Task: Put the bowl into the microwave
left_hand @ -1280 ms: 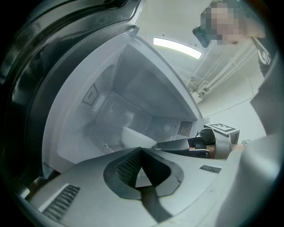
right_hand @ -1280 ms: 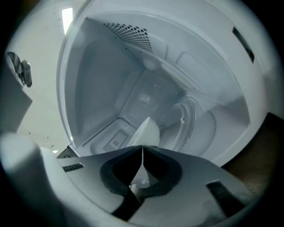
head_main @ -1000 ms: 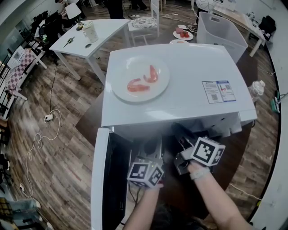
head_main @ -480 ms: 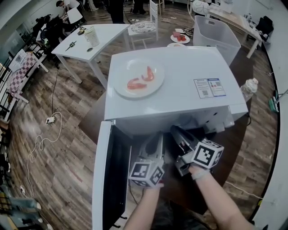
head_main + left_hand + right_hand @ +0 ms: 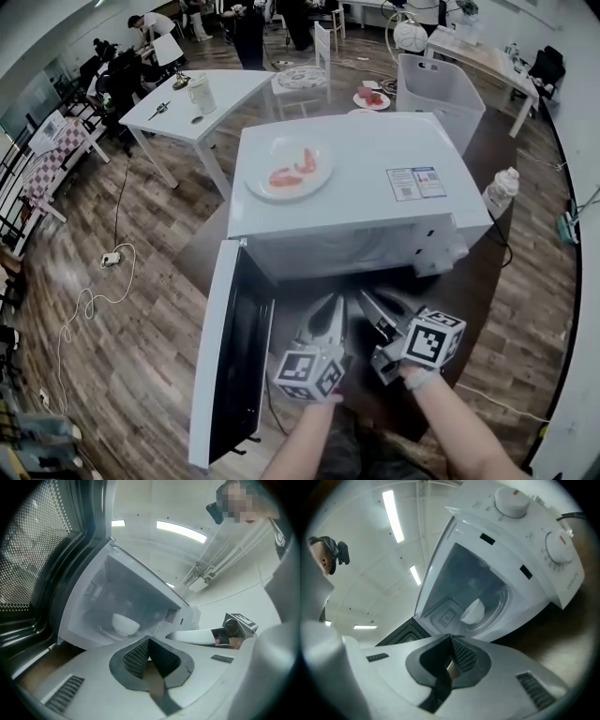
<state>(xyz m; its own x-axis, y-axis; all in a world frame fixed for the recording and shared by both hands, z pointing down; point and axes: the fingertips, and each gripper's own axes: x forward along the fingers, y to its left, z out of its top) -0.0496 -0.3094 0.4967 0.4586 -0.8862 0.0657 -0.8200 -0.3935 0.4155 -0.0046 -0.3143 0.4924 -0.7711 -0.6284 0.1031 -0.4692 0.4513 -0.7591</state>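
Two forearms rise from the bottom edge of the head view, side by side, each hand gripping a claw that points about level toward the open oven. The left claw has its dark pads closed tip to tip with nothing between them, as its own view shows. The right claw sits just beside it, rolled somewhat to one side. Its pads are likewise pressed together and it is empty. Both claws are in front of the cavity mouth, not inside it.

The microwave stands on a dark brown surface, with its door swung wide open on the left. The bowl is white and already inside the cavity. It sits upright on the turntable, apart from both claws, and the right gripper view shows it too. Two round knobs sit on the front panel beside the opening.

On top of the oven lies a white plate with red food pieces, and a printed sticker is stuck near the right side. A plastic bottle stands beyond the right edge. Farther off are a grey bin and a second white surface on the wooden floor.
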